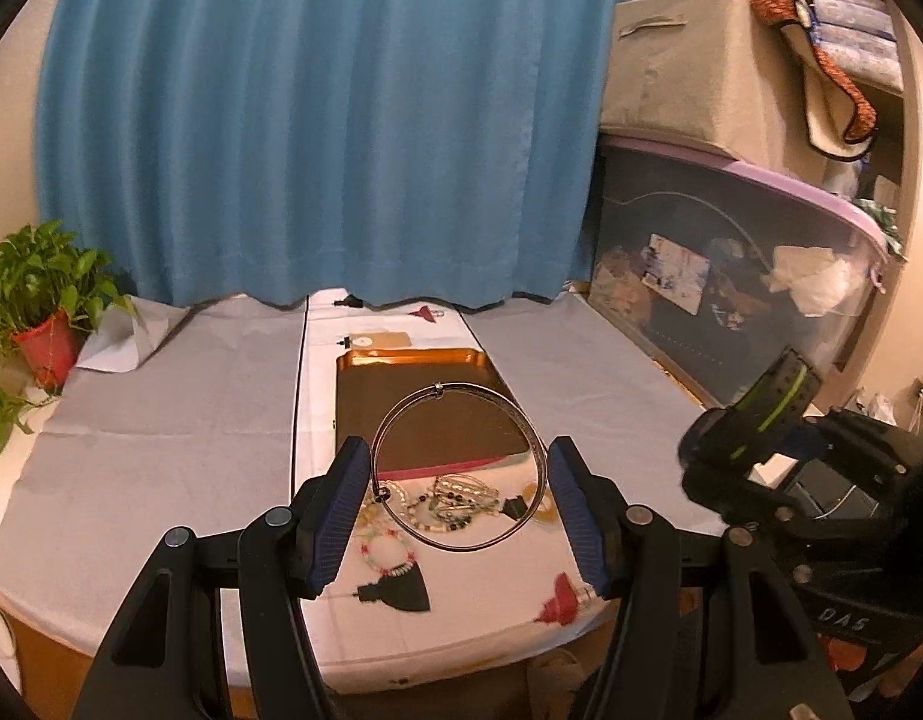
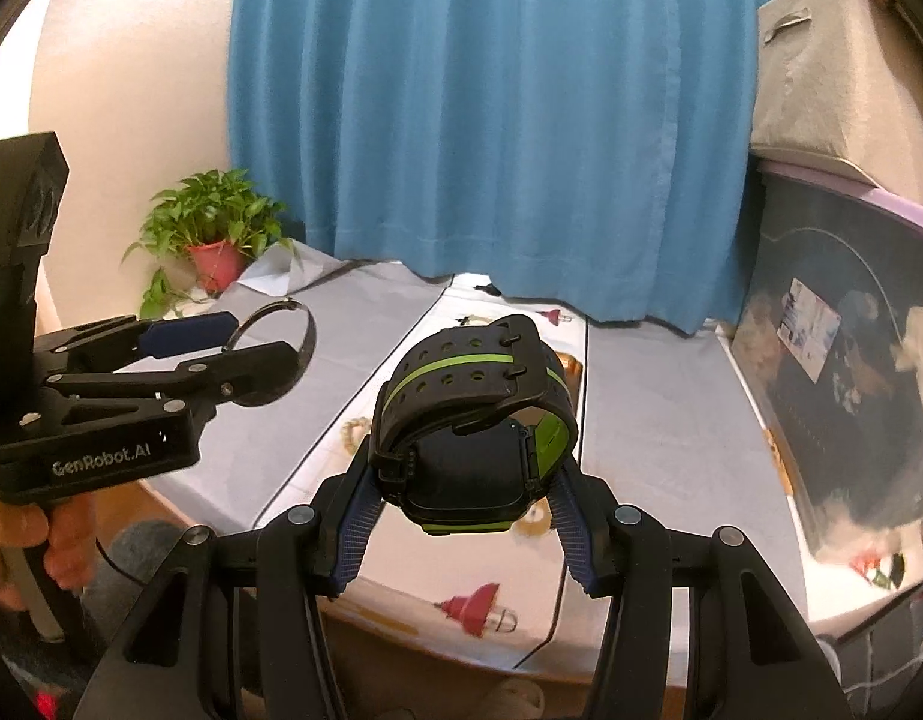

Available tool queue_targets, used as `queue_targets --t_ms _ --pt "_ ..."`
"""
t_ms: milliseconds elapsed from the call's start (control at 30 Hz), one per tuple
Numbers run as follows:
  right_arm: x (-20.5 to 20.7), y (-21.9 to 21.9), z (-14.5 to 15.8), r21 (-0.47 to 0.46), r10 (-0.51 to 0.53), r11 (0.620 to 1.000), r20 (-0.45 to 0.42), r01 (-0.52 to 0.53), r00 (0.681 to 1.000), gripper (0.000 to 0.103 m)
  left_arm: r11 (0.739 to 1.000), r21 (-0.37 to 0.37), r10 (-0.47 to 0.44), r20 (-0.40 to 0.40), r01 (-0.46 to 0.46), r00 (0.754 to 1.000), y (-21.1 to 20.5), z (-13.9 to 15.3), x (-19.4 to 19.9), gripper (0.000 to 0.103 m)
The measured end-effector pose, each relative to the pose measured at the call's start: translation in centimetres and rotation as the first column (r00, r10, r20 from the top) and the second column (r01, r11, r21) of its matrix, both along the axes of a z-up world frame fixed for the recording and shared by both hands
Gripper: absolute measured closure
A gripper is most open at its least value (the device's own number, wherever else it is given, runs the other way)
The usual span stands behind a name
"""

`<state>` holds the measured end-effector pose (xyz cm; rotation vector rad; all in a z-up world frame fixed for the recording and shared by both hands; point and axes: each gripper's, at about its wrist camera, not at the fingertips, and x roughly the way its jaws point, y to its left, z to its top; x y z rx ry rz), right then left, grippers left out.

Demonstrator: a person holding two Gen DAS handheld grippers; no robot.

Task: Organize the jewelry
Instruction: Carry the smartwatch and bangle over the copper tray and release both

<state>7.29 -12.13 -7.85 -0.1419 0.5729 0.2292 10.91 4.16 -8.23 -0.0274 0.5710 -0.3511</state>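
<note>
In the left wrist view my left gripper (image 1: pixel 458 447) is shut on a thin silver hoop necklace (image 1: pixel 438 389), held upright above the table. Below it lies a tangled pile of beaded jewelry (image 1: pixel 455 498), with a red-and-white bead bracelet (image 1: pixel 389 558) beside it. Behind the pile sits a gold-rimmed tray (image 1: pixel 401 358) with nothing in it. In the right wrist view my right gripper (image 2: pixel 468 462) is shut on a black watch with a green stripe (image 2: pixel 479 372), raised over the table. The left gripper (image 2: pixel 245 342) with the hoop (image 2: pixel 310 330) shows at the left.
A blue curtain (image 1: pixel 341 120) hangs behind the cloth-covered table (image 1: pixel 161 408). A potted plant (image 1: pixel 41 312) stands at the back left. A dark storage bin with a purple lid (image 1: pixel 731 276) and a fabric box (image 1: pixel 689 72) wall off the right side. A hand (image 2: pixel 11 540) grips the left handle.
</note>
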Motion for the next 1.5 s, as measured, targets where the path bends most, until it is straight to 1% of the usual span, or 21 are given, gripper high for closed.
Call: queue_targets --t_ms 133,200,300,400,500,567,633,667,700,767,800,867,967,1033,1300,1333,1367,1400,1433,1467,1500 --pt "3.3 -0.7 -1.4 0.011 -0.003 1.000 -0.033 0.004 0.999 0.049 1.000 0.003 0.003 -0.033 -0.003 0.999 0.3 -1.7 4.0 0.046" --pt "5.8 -1.3 -2.6 0.032 0.005 0.999 -0.076 -0.003 0.997 0.049 1.000 0.005 0.004 -0.034 -0.004 0.999 0.8 -2.2 5.9 0.046" --pt "9.0 -2.1 -4.2 0.067 0.030 0.998 -0.128 -0.022 0.991 0.049 0.999 -0.042 0.007 -0.069 -0.010 0.998 1.7 -3.7 9.9 0.046" --pt "12.8 -2.8 -6.2 0.045 0.031 0.999 -0.154 -0.024 0.988 0.049 0.998 -0.047 0.024 -0.095 -0.028 0.995 1.4 -5.5 13.0 0.046" --pt "16.5 -3.6 -8.3 0.058 0.028 0.998 -0.192 -0.017 0.981 0.049 0.998 -0.066 0.014 -0.130 -0.023 0.991 0.9 -7.8 16.0 0.046" --pt "18.9 -4.1 -9.6 0.065 0.026 0.998 -0.220 -0.012 0.975 0.049 0.998 -0.055 0.012 -0.170 -0.022 0.985 0.5 -9.9 18.5 0.046" --pt "21.2 -4.4 -11.0 0.091 0.041 0.996 -0.259 -0.018 0.965 0.049 0.998 -0.066 -0.001 -0.223 -0.014 0.975 0.3 -11.9 20.7 0.046" --pt "22.6 -4.5 -11.8 0.100 0.050 0.995 -0.282 -0.023 0.958 0.049 0.996 -0.092 -0.015 -0.271 -0.010 0.962 0.4 -13.1 21.9 0.046" --pt "23.5 -4.4 -12.5 0.096 0.052 0.995 -0.299 -0.024 0.953 0.049 0.990 -0.139 -0.032 -0.325 -0.015 0.945 0.7 -14.4 23.1 0.046" --pt "25.6 -4.3 -14.1 0.082 0.051 0.996 -0.340 -0.025 0.939 0.049 0.982 -0.185 -0.028 -0.360 -0.042 0.933 0.9 -15.8 24.1 0.046" --pt "26.5 -4.2 -14.8 0.076 0.050 0.997 -0.355 -0.025 0.934 0.049 0.982 -0.179 -0.014 -0.369 -0.056 0.929 1.0 -16.5 24.5 0.046" --pt "27.9 -4.0 -16.1 0.055 0.045 0.998 -0.382 -0.026 0.923 0.049 0.989 -0.134 0.008 -0.377 -0.063 0.926 0.7 -17.5 25.1 0.046" --pt "29.7 -3.6 -18.4 0.042 0.050 0.998 -0.432 -0.036 0.901 0.049 0.990 -0.119 0.021 -0.383 -0.072 0.923 0.8 -18.3 26.0 0.046" --pt "30.9 -3.5 -19.9 0.033 0.039 0.999 -0.462 -0.027 0.886 0.049 0.995 -0.072 0.035 -0.372 -0.067 0.927 0.4 -18.7 26.3 0.046" --pt "33.4 -2.4 -22.3 0.016 0.035 0.999 -0.478 -0.031 0.878 0.049 0.999 -0.002 0.038 -0.371 -0.041 0.928 -0.3 -19.8 26.7 0.045" --pt "33.5 -2.2 -22.4 0.017 0.043 0.999 -0.476 -0.040 0.878 0.047 0.999 -0.005 0.038 -0.370 -0.043 0.928 -0.3 -19.8 26.7 0.045" --pt "33.4 -2.0 -22.5 0.019 0.056 0.998 -0.477 -0.053 0.877 0.047 0.999 -0.029 0.031 -0.371 -0.044 0.928 -0.2 -19.7 26.7 0.044" --pt "33.1 -2.0 -22.5 0.023 0.063 0.998 -0.473 -0.059 0.879 0.038 0.997 -0.056 0.029 -0.377 -0.054 0.926 0.0 -19.4 26.5 0.042" --pt "32.9 -2.1 -22.4 0.020 0.055 0.998 -0.468 -0.052 0.882 0.026 0.996 -0.070 0.031 -0.373 -0.062 0.927 0.1 -19.0 26.4 0.039" --pt "32.3 -2.3 -22.0 0.025 0.044 0.999 -0.449 -0.037 0.892 0.024 0.995 -0.078 0.027 -0.362 -0.059 0.932 0.2 -18.6 26.1 0.037" --pt "31.6 -2.7 -21.5 0.044 0.046 0.999 -0.427 -0.030 0.903 0.023 0.996 -0.074 0.018 -0.331 -0.045 0.944 0.1 -17.8 25.5 0.031"
